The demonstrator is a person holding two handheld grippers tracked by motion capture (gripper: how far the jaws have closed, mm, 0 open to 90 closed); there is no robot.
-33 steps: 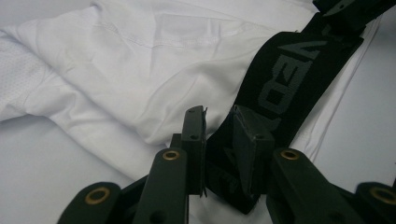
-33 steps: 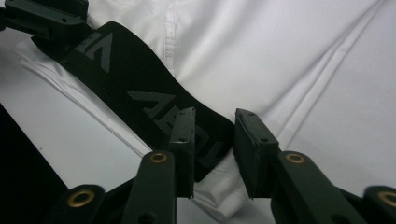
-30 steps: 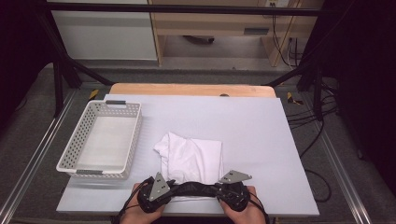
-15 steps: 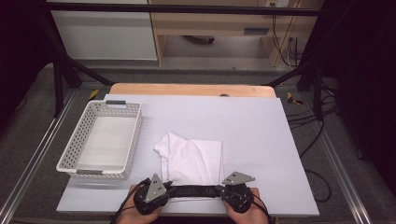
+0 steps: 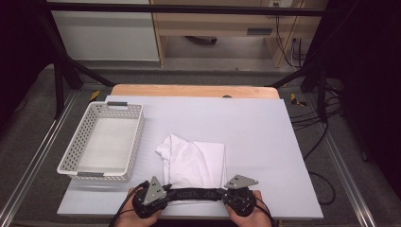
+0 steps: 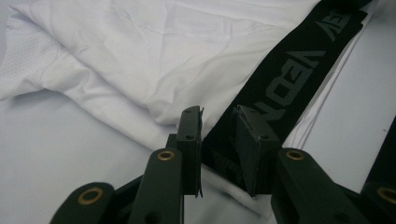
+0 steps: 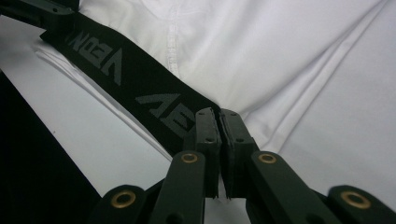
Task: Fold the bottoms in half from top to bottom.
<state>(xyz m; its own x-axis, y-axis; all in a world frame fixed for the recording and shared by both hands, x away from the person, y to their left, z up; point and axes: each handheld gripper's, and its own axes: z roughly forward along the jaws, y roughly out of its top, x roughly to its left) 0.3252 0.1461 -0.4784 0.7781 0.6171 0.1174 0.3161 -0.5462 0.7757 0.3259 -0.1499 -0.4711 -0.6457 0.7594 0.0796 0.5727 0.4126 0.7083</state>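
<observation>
high view: folded white cotton garment [image 5: 195,163] with black elastic waistband [image 5: 196,193] at the table's near edge, both hands low, white perforated plastic basket [image 5: 103,142] well left.
left gripper [image 6: 219,122]: jaws just been opening, small gap, band between, pads not pressing.
right gripper [image 7: 219,122]: jaws pinched together on the band's end.

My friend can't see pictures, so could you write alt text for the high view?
A folded white garment lies on a pale table, its black waistband stretched along the near edge between two hand-held grippers, the left gripper and the right gripper. A white basket sits to the left of the garment.
</observation>
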